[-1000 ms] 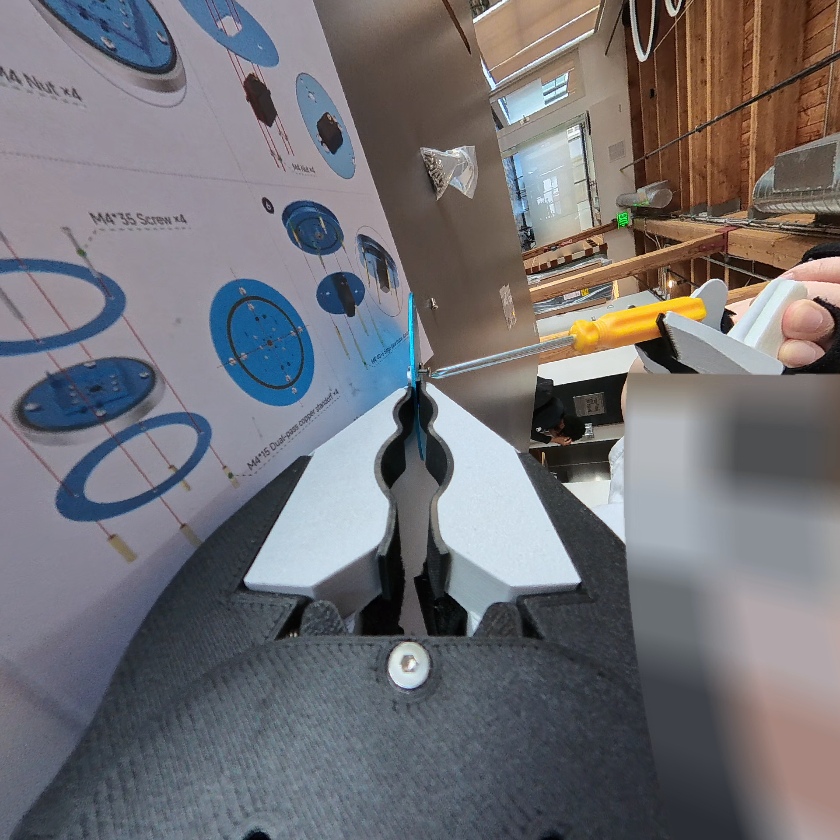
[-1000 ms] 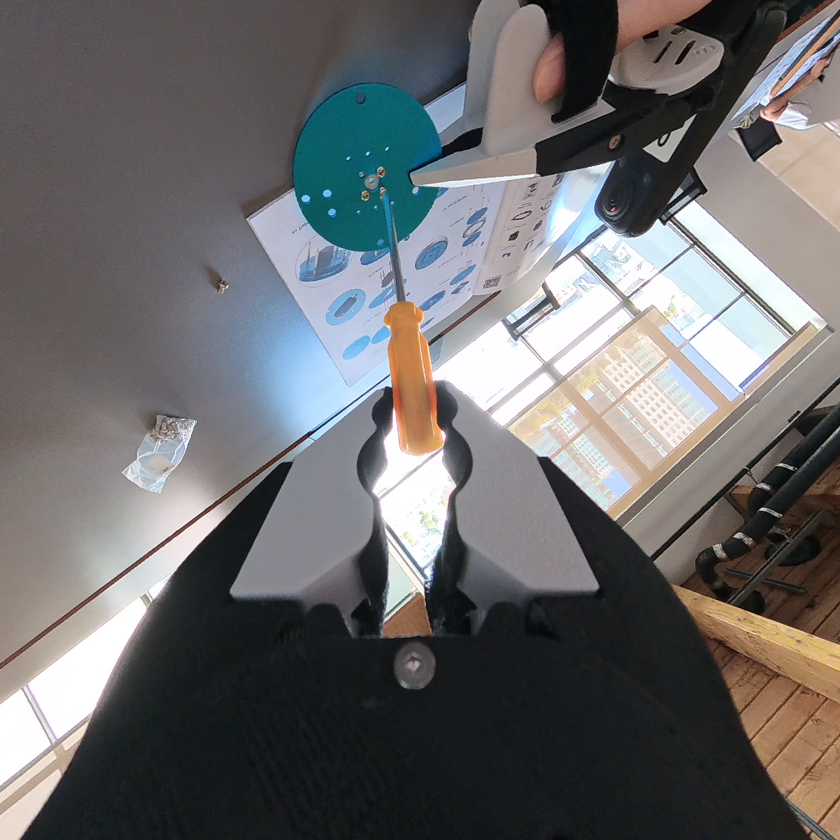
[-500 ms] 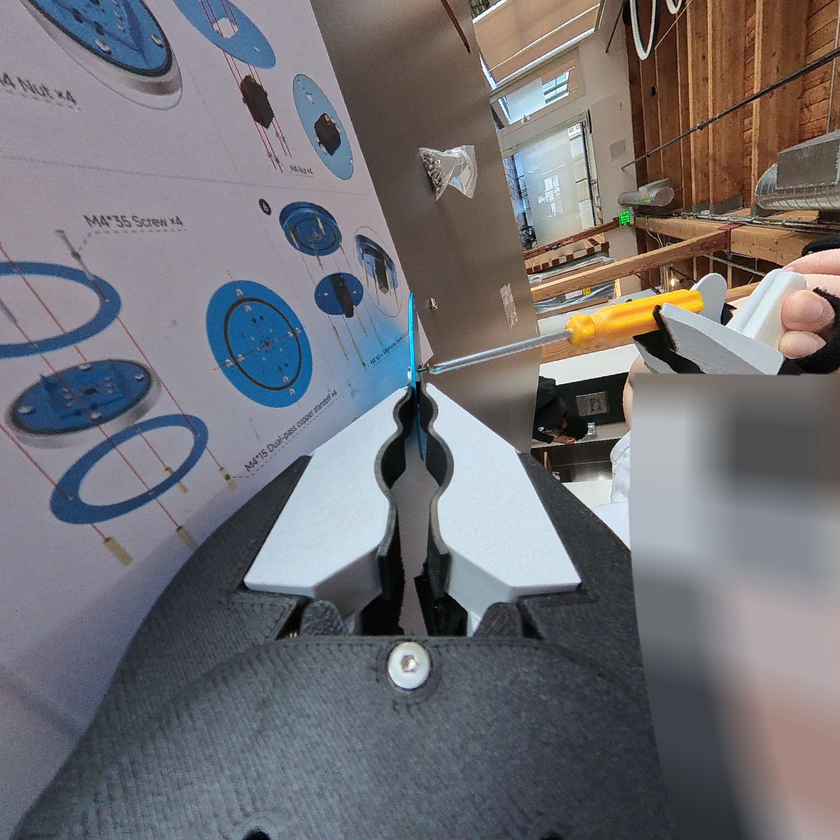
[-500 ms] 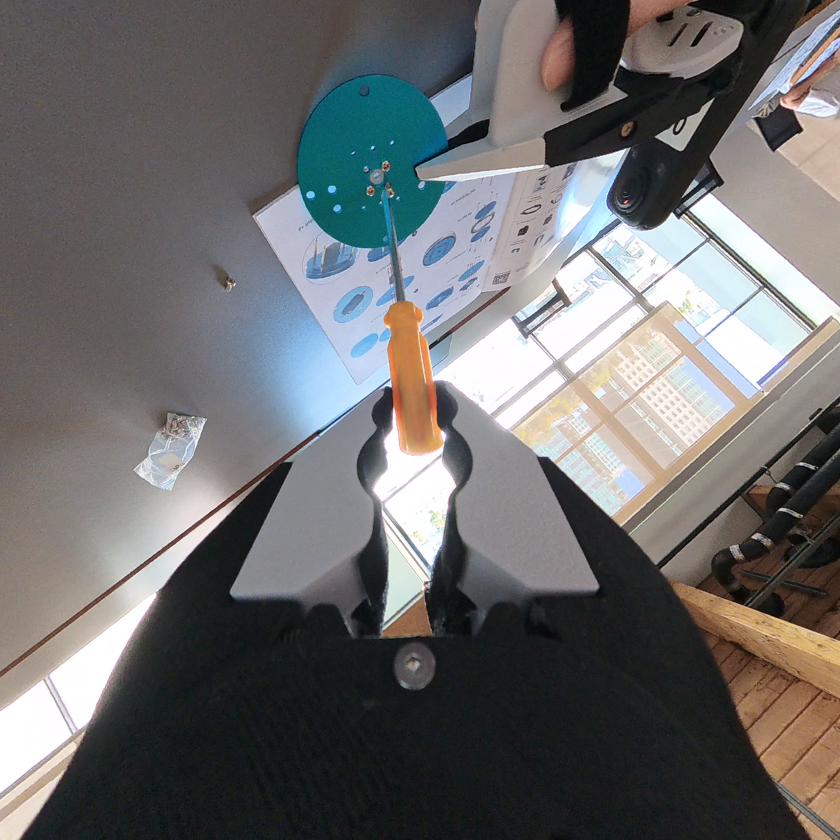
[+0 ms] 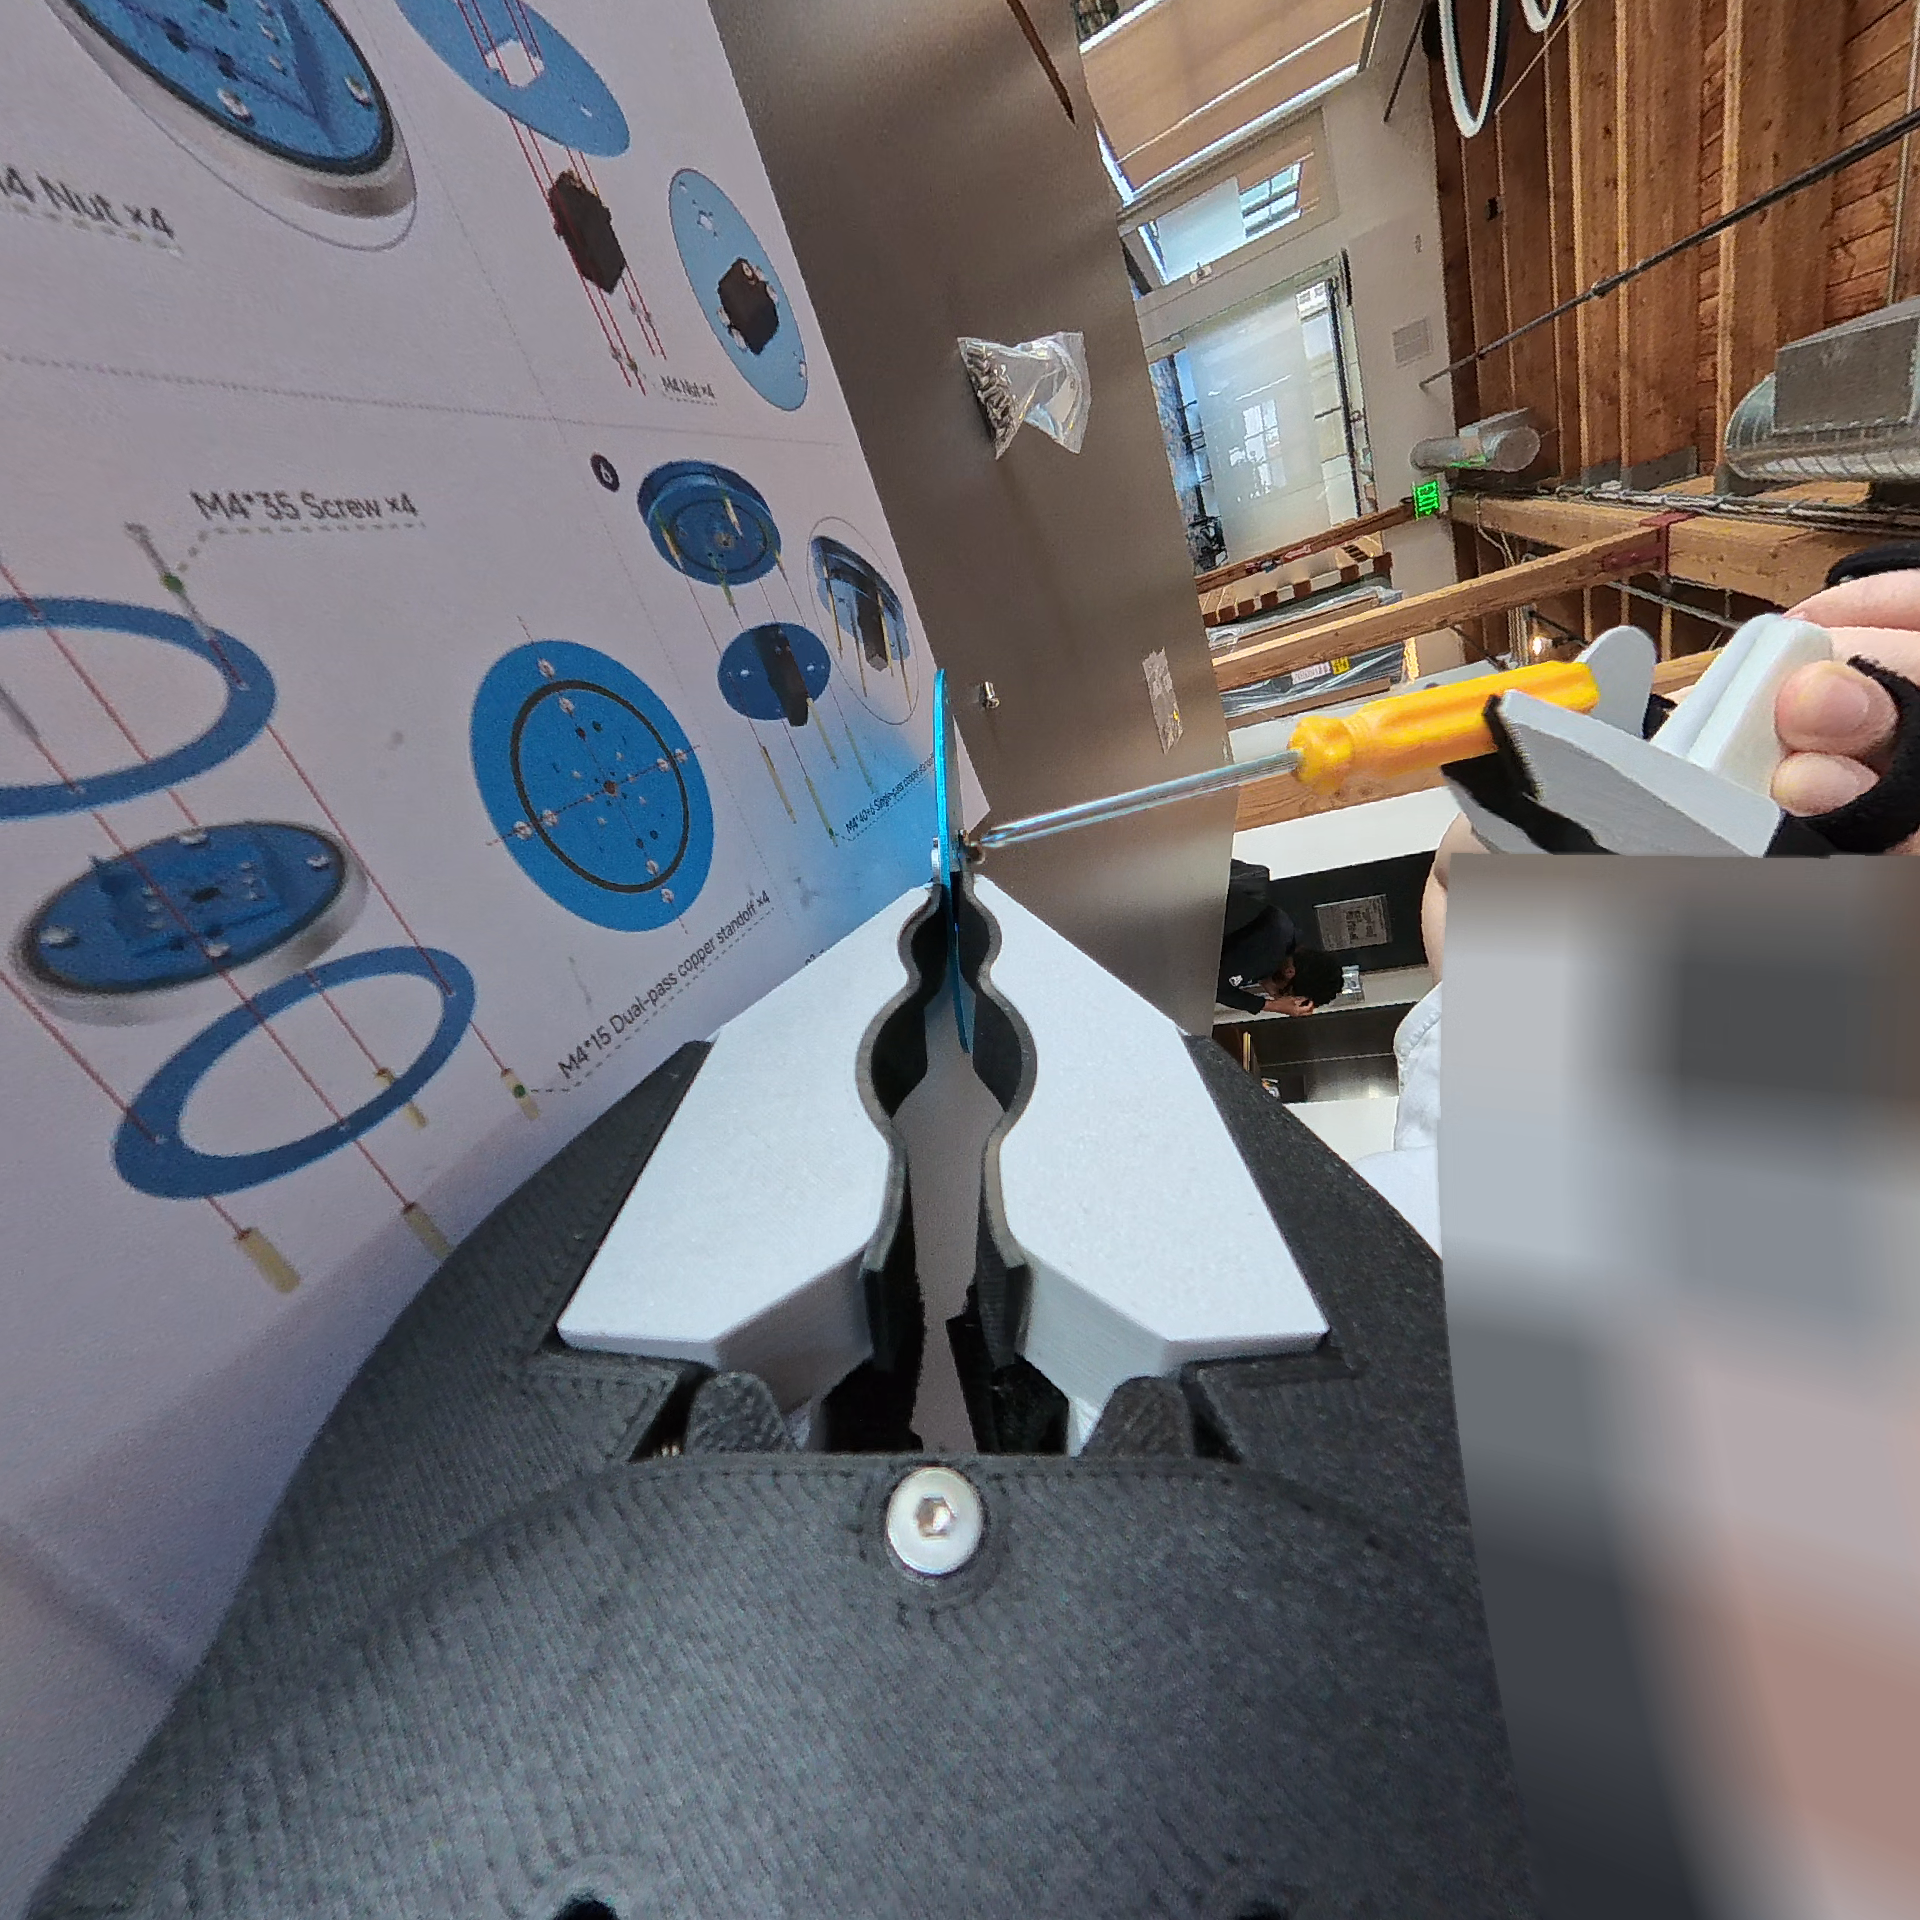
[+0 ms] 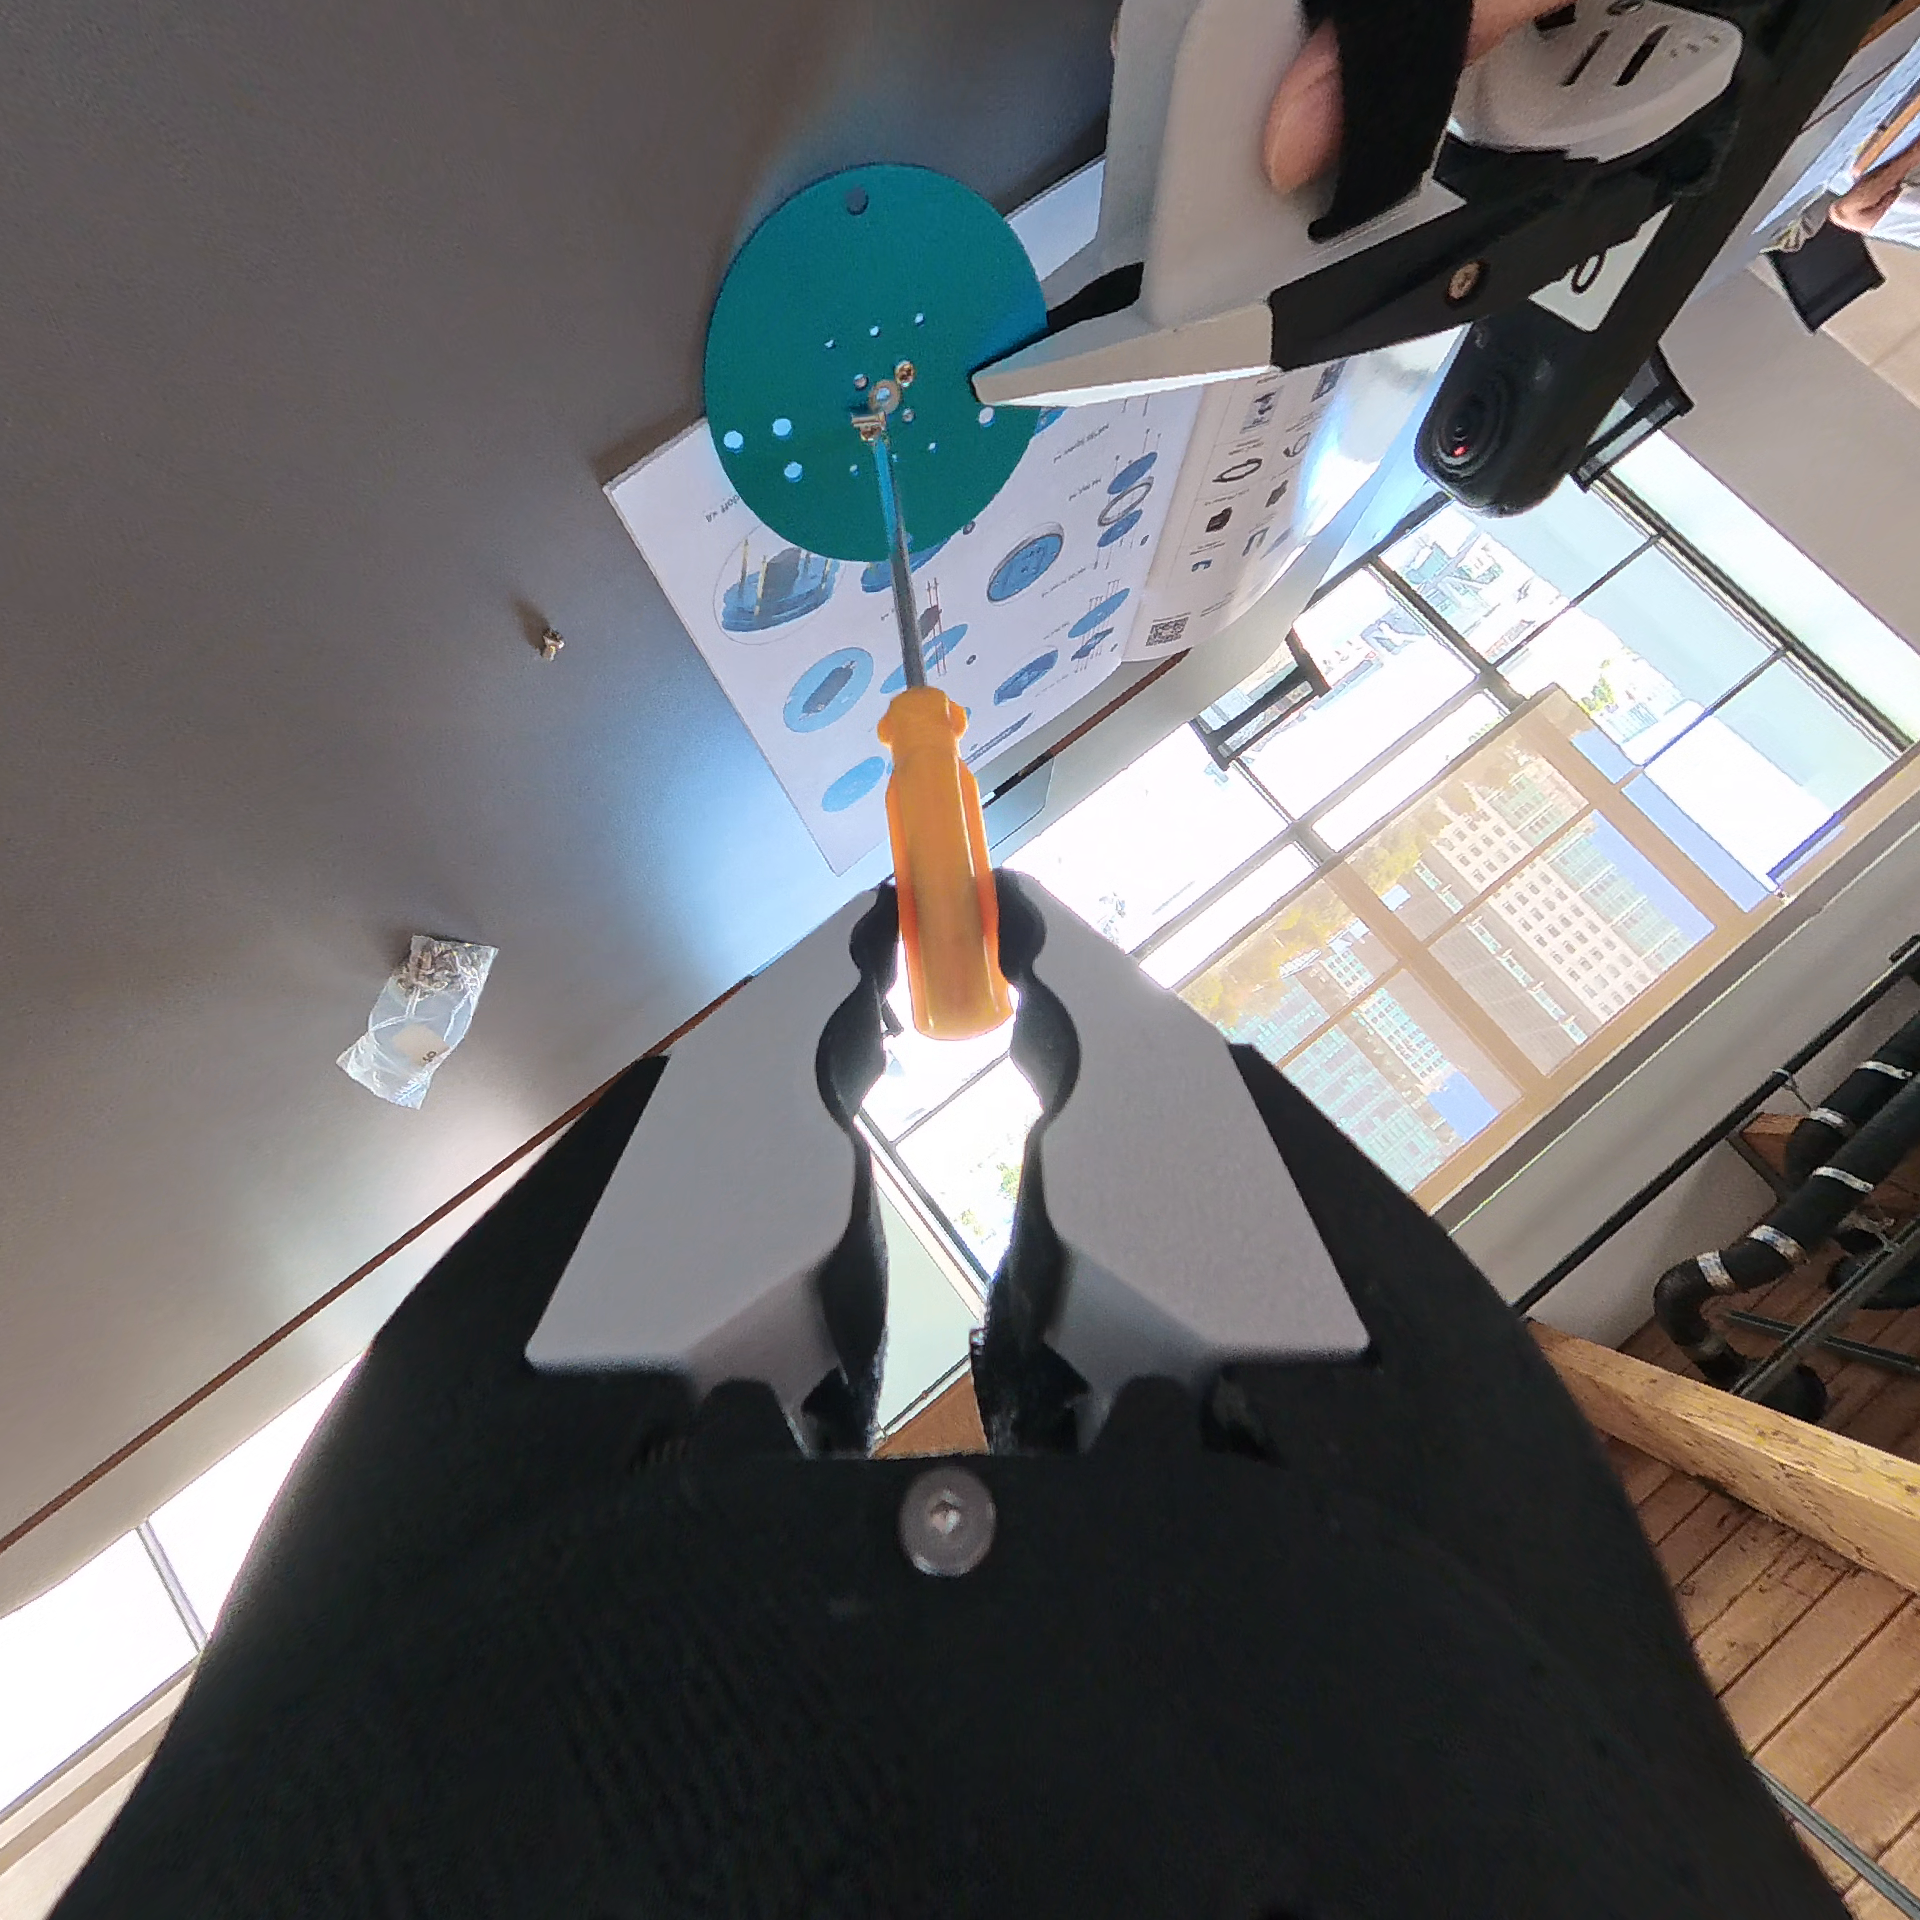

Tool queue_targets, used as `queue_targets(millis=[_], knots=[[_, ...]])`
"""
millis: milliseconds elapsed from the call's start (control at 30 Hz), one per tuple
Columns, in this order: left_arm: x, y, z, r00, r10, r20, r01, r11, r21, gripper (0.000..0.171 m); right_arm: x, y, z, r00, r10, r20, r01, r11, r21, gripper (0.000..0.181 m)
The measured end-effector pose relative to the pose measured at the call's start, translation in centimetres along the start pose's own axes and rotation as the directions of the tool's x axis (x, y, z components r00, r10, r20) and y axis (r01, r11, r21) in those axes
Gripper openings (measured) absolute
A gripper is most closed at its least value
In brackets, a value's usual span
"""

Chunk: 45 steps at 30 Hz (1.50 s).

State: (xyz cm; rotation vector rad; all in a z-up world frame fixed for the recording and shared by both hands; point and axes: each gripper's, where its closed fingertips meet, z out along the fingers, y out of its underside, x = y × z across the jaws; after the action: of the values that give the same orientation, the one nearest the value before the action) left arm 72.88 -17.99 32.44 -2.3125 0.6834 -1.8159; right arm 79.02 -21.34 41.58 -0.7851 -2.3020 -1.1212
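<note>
- Barely anything is shifting across the last second; the left hand-held gripper [image 5: 951, 894] is still pinching the rim of the blue disc [image 5: 942, 758], its jaws drawn narrow around the thin edge, and the disc is standing edge-on above the worktop [image 6: 312, 312]
- The right hand-held gripper [image 6: 951, 894] is staying clamped on the orange handle of the screwdriver [image 6: 940, 831], with the handle's butt sitting between the fingertips and the shaft reaching forward
- The screwdriver's tip is continuing to press on a small brass screw [image 6: 868, 421] beside the disc's centre hole; the tool's angle is wavering only slightly, and the disc is drifting a touch in the right wrist view while tip and screw are keeping contact
- A printed instruction sheet [image 5: 312, 727] is lying flat on the worktop behind the disc; a clear bag of screws [image 6: 416, 1018] is resting well apart from it, and one loose screw [image 6: 548, 641] is lying between bag and sheet
- A gloved hand [image 5: 1829, 717] is gripping the right tool's white body at the frame's edge
</note>
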Motion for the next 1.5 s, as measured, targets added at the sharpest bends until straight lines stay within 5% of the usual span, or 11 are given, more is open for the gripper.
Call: queue_targets(millis=[367, 800, 1500], knots=[[0.7, 0.4, 0.2, 0.995, -0.059, -0.075, 0.056, 0.998, -0.03, 0.0, 0.7, 0.2, 0.1, 0.997, 0.044, -0.061, -0.044, 0.999, 0.003, 0.019], [1.5, -0.5, -0.3, 0.966, -0.167, -0.198, 0.17, 0.985, -0.001, 0.0, -0.5, 1.2, -1.4, 0.955, 0.257, -0.151, -0.258, 0.966, 0.015, 0.018], [2.0, -0.8, -0.7, 0.942, -0.222, -0.253, 0.228, 0.974, -0.004, 0.0, -0.5, 0.7, -1.4, 0.961, 0.186, -0.205, -0.192, 0.981, -0.011, 0.018]])
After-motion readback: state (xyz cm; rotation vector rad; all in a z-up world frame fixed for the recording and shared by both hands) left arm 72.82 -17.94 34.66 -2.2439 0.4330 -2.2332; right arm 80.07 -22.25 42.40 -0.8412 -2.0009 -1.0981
